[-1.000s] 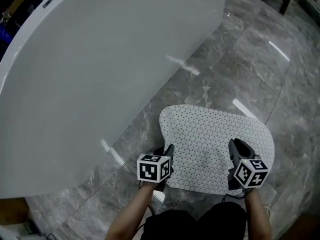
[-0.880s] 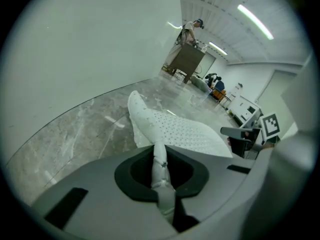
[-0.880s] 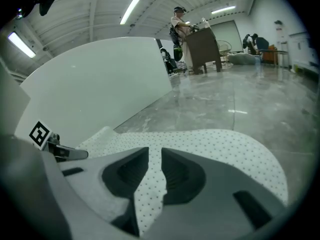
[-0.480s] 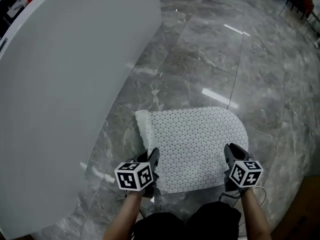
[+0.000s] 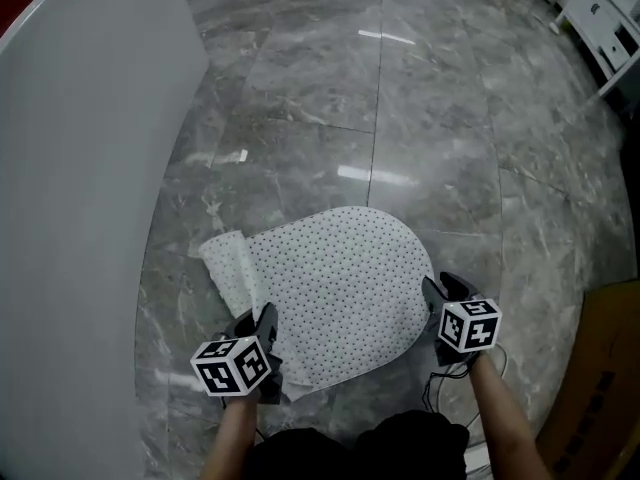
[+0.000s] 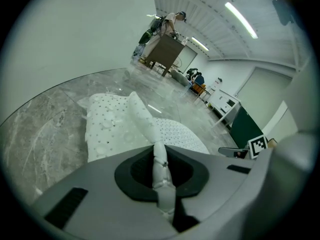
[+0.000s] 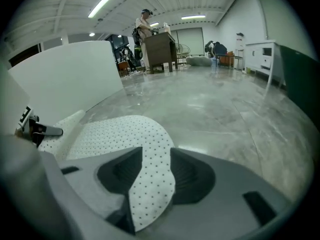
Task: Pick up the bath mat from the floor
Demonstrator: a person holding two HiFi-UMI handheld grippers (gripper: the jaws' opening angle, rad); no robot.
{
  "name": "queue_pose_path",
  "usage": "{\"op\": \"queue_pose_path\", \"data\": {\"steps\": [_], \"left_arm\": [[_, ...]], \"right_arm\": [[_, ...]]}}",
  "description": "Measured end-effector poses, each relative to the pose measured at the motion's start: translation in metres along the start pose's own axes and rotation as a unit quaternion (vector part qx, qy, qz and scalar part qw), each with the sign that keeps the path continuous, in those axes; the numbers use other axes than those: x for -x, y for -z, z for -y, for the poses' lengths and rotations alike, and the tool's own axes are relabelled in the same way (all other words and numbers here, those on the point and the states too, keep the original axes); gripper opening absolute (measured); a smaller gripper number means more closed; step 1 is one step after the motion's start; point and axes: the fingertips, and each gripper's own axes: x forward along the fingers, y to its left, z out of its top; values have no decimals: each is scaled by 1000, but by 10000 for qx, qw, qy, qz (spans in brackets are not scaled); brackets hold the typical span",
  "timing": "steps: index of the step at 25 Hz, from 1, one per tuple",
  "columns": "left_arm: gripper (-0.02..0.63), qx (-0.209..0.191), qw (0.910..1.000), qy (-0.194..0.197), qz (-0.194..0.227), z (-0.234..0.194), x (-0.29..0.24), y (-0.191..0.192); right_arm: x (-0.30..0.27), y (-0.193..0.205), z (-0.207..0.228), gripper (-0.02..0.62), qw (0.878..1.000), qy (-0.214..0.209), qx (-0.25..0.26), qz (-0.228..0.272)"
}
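Note:
The white dotted bath mat lies mostly on the grey marble floor, and its left edge is curled into a roll. My left gripper is shut on the mat's near left edge. In the left gripper view a pinched fold of the mat runs out from between the jaws of the left gripper. My right gripper is at the mat's near right edge. Its jaws have just been opening. In the right gripper view the mat lies loose between the jaws of the right gripper, with gaps on both sides.
A tall white tub wall fills the left side. A cardboard box stands at the lower right and a white cabinet at the far right. A person stands at a wooden desk far off.
Both grippers and the mat have moved away from the white tub, which slid left in the view. The mat's left edge has curled up into a roll.

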Motion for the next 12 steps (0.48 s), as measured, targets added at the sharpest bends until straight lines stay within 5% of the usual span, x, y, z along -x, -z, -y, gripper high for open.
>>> {"op": "queue_pose_path", "data": {"steps": [6, 12], "left_arm": [[23, -149, 9995, 285, -4, 19, -15, -3], [23, -208, 9991, 365, -62, 17, -16, 0]], "right_arm": [[-26, 17, 21, 256, 9985, 13, 179, -523], [-48, 32, 22, 267, 9945, 105, 312, -990]]}}
